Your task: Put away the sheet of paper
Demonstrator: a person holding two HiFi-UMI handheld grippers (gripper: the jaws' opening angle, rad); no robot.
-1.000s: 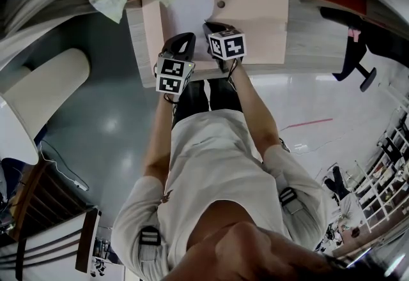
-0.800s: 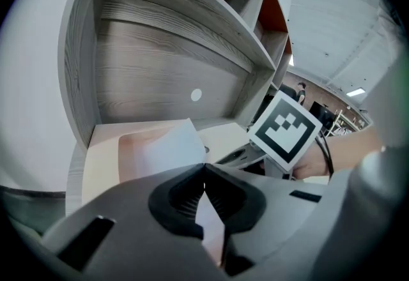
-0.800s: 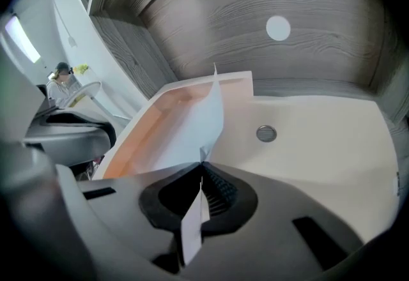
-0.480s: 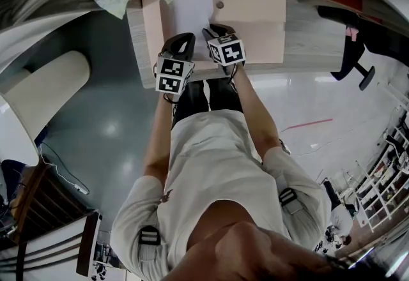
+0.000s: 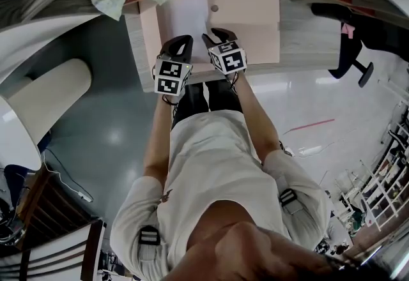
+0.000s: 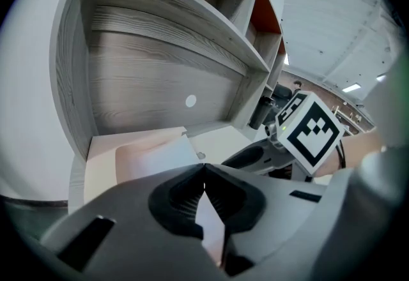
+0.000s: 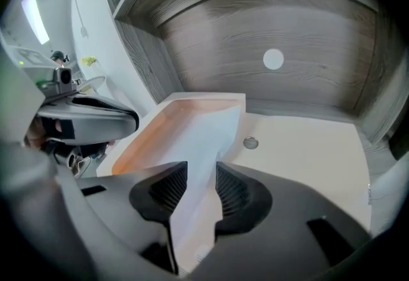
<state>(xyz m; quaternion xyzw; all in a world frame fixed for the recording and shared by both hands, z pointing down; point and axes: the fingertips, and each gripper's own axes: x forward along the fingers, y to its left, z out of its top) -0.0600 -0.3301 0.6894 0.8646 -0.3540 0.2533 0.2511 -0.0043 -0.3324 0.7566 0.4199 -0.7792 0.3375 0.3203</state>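
My left gripper pinches the sheet of paper at the desk's front edge; my right gripper has just opened, straddling it untouched. Sheet runs lengthwise toward the back wall.

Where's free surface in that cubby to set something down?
Free: bare desktop right of the sheet of paper, from the grommet to the right wall. Crowded: the left, sheet over pink tray, left gripper clamped on it, right gripper jaws have just been opening, sheet between them.
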